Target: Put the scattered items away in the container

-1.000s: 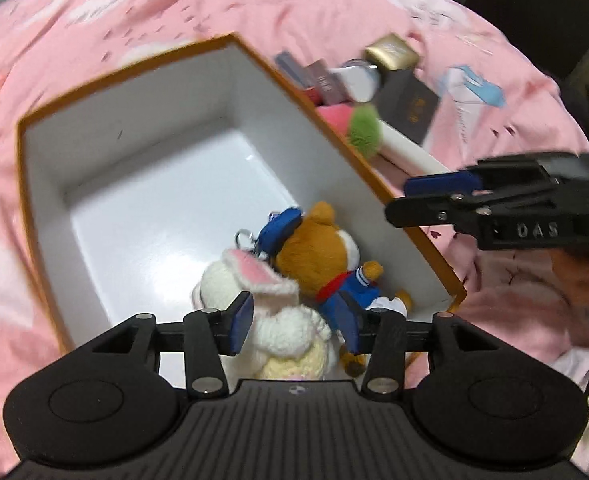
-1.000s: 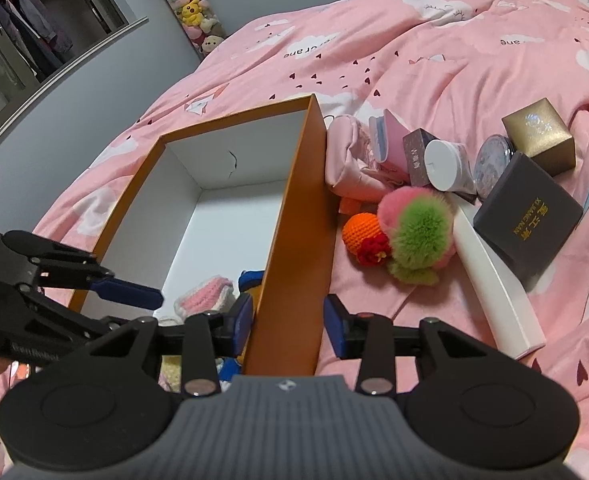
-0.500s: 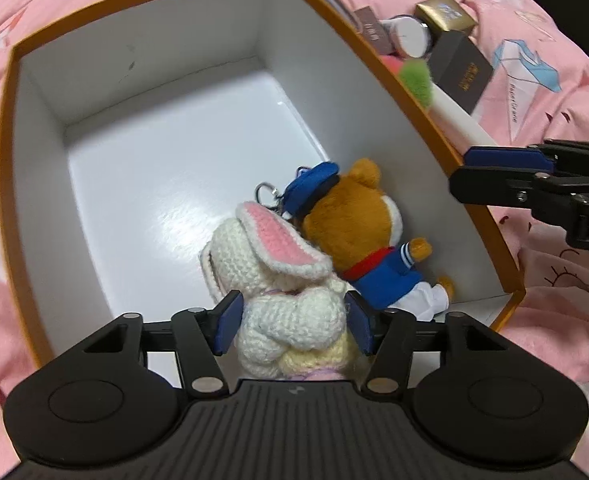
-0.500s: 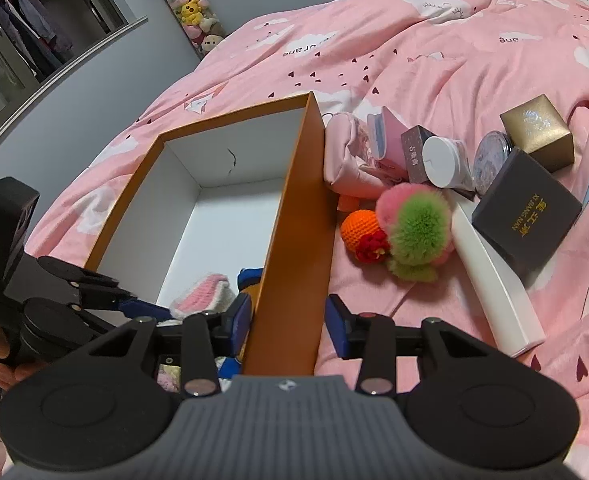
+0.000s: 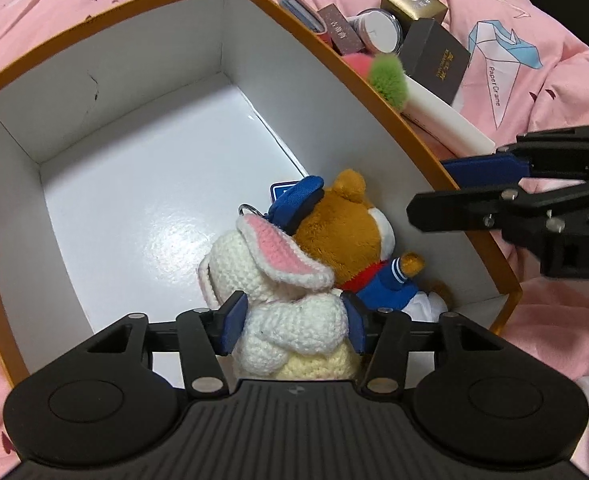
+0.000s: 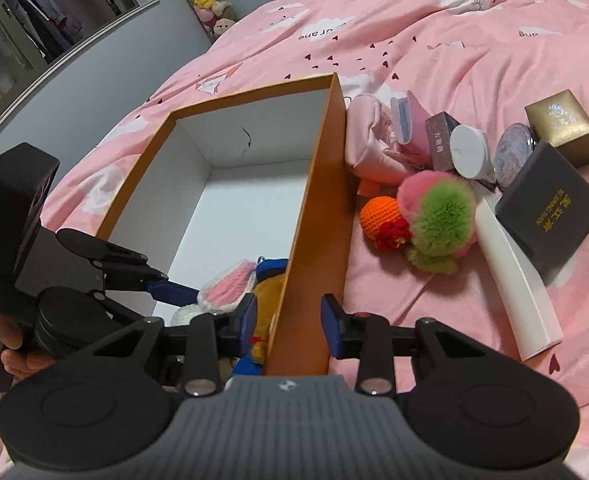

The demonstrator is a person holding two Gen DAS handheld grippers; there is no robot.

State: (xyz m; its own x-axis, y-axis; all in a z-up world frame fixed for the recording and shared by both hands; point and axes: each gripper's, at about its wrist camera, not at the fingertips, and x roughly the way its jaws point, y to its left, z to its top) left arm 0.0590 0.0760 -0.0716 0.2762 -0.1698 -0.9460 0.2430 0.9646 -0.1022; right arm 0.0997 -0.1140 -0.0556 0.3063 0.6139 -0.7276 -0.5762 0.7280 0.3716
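since a second ago my left gripper (image 5: 292,328) dropped into orange cardboard box (image 5: 394,120), closing on white crochet bunny (image 5: 282,312) beside brown sailor bear (image 5: 346,224). right gripper (image 6: 288,320) closing astride box wall. pompom (image 6: 438,220), boxes outside.

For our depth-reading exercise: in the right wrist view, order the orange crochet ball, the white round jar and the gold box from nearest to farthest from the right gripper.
1. Orange crochet ball, beside the container's wall.
2. White round jar, mid-pile.
3. Gold box, far right, farthest from the right gripper.

pink bed (image 6: 434,40) under orange box (image 6: 314,216), scattered trinkets
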